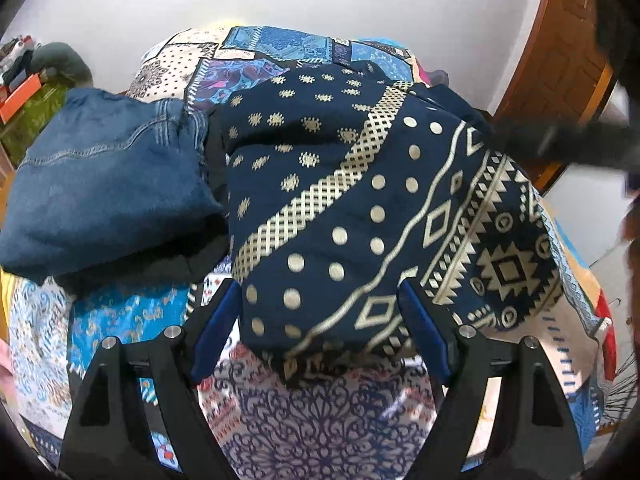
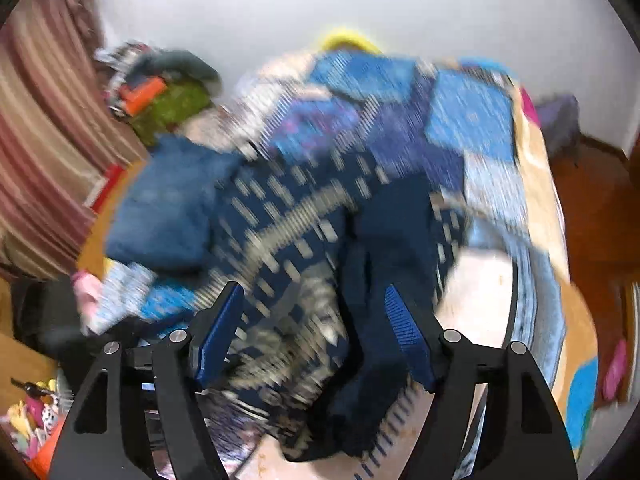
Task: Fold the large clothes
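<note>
A navy garment with cream dots and geometric bands (image 1: 360, 208) lies bunched on the bed, its near edge between the blue fingers (image 1: 420, 328) of my left gripper (image 1: 320, 300), which stands open around it. In the right wrist view the same garment (image 2: 304, 248) is motion-blurred, with a plain dark part (image 2: 392, 240) hanging toward the bed's edge. My right gripper (image 2: 316, 300) is open, its pads (image 2: 404, 332) on either side of the cloth without pinching it.
A folded denim piece (image 1: 108, 184) lies on a dark garment to the left, touching the navy one. The bed has a patchwork blue cover (image 1: 280, 52). Wooden door (image 1: 560, 52) at right; cluttered shelf (image 2: 152, 88) and striped curtain (image 2: 44, 128) at left.
</note>
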Tool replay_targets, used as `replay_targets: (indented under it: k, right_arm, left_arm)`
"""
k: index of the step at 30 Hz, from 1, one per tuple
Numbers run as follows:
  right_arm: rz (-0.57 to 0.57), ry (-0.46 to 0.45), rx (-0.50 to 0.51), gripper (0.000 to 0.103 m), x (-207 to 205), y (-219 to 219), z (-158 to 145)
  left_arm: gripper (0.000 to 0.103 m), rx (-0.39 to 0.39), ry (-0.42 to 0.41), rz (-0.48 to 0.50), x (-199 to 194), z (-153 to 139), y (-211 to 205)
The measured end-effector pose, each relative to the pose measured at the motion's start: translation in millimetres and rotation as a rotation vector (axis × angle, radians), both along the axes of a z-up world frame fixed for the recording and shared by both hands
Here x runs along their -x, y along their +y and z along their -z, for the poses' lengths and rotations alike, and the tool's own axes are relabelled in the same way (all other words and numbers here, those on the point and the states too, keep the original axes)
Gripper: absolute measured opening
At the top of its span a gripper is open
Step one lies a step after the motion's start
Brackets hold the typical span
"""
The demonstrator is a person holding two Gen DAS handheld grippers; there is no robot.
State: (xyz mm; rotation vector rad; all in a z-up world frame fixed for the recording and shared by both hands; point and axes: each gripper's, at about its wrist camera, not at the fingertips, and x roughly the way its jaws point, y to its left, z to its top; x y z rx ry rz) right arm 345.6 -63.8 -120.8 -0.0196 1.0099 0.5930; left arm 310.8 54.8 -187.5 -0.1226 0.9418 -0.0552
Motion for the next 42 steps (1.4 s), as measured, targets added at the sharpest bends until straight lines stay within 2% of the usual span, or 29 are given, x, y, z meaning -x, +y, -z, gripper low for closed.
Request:
replay_targets:
  k: [2, 4, 8, 10, 12, 17, 19, 22, 25, 27, 28, 30, 34, 38, 42]
  right_arm:
    - [0.023, 0.071, 0.058, 0.070, -3.3, -2.8, 28.9]
    - [0.032, 0.084, 0.066, 0.069, -1.2, -10.4, 42.8]
    - [-0.018, 0.017, 0.124, 0.069, 14.7, -15.9, 46.6]
    - [-0.038, -0.026, 0.185, 0.071, 23.6, -16.6, 45.9]
    - [-0.036, -0.027, 0.225, 0.073, 25.7, -20.5, 48.9]
    - [0.004, 0.110, 0.074, 0.074, 14.3, -52.4, 53.5]
    - [0.011, 0.128, 0.039, 0.074, 12.7, -57.9, 47.6]
    - [0.014, 0.123, 0.019, 0.074, 15.0, -57.7, 36.7]
    - [0.021, 0.124, -0.058, 0.075, 10.7, -56.2, 23.9]
    - [0.050, 0.125, -0.092, 0.079, 4.9, -54.0, 20.4]
    - [0.077, 0.126, -0.107, 0.082, -1.0, -52.4, 20.4]
    - [0.104, 0.140, -0.124, 0.083, -10.0, -48.6, 24.4]
    - [0.133, 0.227, -0.158, 0.082, -34.8, -44.7, 48.2]
    - [0.121, 0.326, -0.238, 0.084, -49.0, -41.9, 68.2]
    - [0.092, 0.339, -0.272, 0.095, -50.8, -32.9, 69.8]
  left_arm:
    - [0.080, -0.003, -0.001, 0.006, 9.7, 1.2, -0.1]
    - [0.080, 0.007, 0.010, 0.020, 19.3, 5.5, 1.3]
    - [0.080, -0.009, 0.037, 0.032, 35.2, 12.1, 6.9]
    - [0.080, -0.044, 0.045, 0.018, 41.1, 14.6, 12.3]
    - [0.080, -0.052, 0.048, -0.012, 46.4, 15.8, 24.8]
    - [0.080, -0.027, 0.030, -0.114, 49.9, 9.0, 66.2]
    - [0.080, 0.021, 0.021, -0.146, 46.2, 5.5, 81.9]
    - [0.080, 0.149, 0.013, -0.174, 32.6, 2.7, 101.6]
    - [0.080, 0.281, 0.021, -0.167, 19.0, 5.7, 108.9]
    - [0.080, 0.366, 0.044, -0.145, 6.6, 13.0, 109.1]
    - [0.080, 0.402, 0.068, -0.140, -3.0, 19.6, 107.5]
    - [0.080, 0.450, 0.092, -0.127, -15.2, 27.8, 103.8]
    - [0.084, 0.637, 0.148, -0.120, -37.1, 51.0, 106.3]
    - [0.097, 0.668, 0.155, -0.117, -49.0, 59.5, 102.9]
    - [0.097, 0.742, 0.171, -0.118, -60.6, 69.0, 95.4]
